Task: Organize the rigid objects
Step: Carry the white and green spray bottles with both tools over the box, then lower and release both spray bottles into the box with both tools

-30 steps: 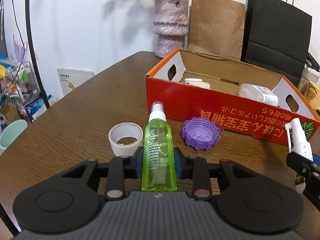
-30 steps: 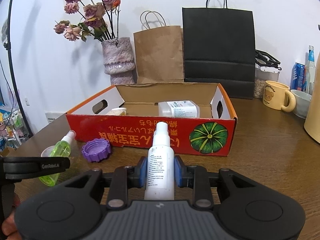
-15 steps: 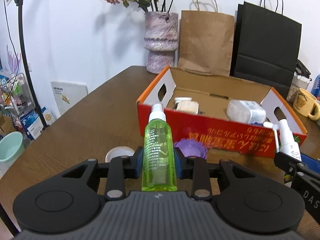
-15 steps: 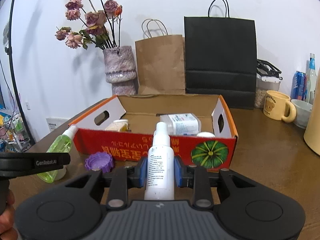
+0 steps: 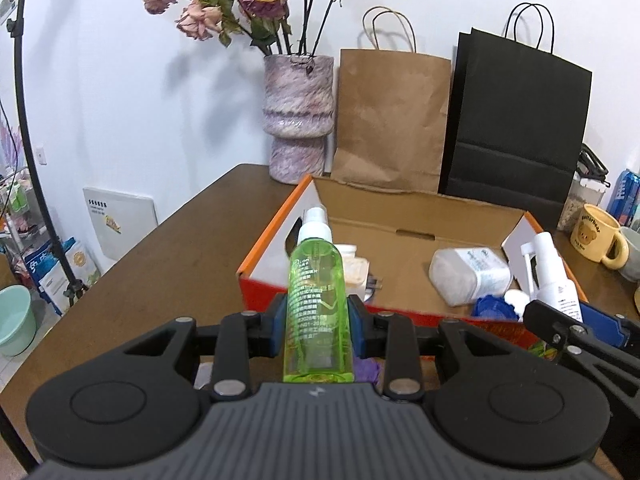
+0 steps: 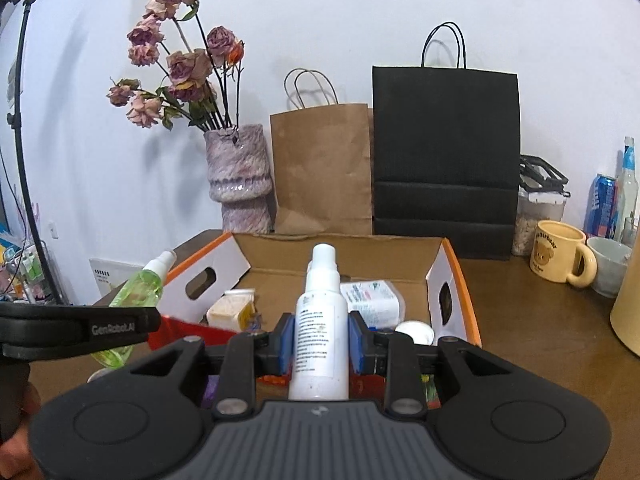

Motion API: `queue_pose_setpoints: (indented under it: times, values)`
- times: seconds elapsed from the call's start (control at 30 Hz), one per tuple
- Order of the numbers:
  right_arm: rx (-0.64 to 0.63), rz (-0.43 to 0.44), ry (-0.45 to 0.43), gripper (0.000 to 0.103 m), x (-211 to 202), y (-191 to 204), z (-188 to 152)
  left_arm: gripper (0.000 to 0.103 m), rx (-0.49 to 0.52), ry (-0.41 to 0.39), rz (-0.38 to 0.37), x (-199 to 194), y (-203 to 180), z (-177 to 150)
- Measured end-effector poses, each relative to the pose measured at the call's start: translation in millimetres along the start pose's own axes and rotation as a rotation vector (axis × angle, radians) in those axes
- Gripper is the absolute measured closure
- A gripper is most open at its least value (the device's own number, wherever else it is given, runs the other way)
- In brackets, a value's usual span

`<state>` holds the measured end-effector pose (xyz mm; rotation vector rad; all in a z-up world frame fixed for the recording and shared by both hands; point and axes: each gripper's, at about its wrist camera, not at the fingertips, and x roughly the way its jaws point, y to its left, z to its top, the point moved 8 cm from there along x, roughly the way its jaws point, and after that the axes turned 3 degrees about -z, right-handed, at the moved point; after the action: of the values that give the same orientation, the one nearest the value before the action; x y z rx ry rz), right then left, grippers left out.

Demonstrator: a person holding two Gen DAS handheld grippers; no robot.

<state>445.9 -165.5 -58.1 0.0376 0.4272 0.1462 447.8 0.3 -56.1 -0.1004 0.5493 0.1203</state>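
Observation:
My left gripper (image 5: 318,330) is shut on a green spray bottle (image 5: 318,300) and holds it above the near left corner of the red cardboard box (image 5: 272,224). My right gripper (image 6: 320,340) is shut on a white spray bottle (image 6: 320,328), lifted over the box's near wall (image 6: 466,280). The white bottle also shows at the right in the left wrist view (image 5: 552,280), the green one at the left in the right wrist view (image 6: 138,290). Inside the box lie a clear plastic jar (image 5: 468,276), a small white-capped container (image 6: 232,310) and a blue lid (image 5: 492,308).
A purple vase of dried roses (image 5: 298,120), a brown paper bag (image 5: 392,120) and a black paper bag (image 5: 516,128) stand behind the box. A yellow bear mug (image 6: 560,256), a bowl, cans and bottles sit at the right. A purple lid (image 5: 366,370) lies under my left gripper.
Both grippers have risen and moved forward with their bottles, from the table in front of the box to above its near edge. The tape roll and purple lid dropped below view.

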Motion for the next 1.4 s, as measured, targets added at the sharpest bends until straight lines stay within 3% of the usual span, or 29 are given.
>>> queue_pose_setpoints:
  times: [0.73,1.4]
  values:
    - [0.075,-0.056,-0.013,0.076,70.8,-29.7,28.0,0.071,-0.021,-0.044,-0.019,57.7,-30.1,47.4]
    - [0.055,-0.064,0.04,0.076,122.5,-38.8,30.8,0.071,0.031,-0.021,-0.008,112.5,-43.6,59.4]
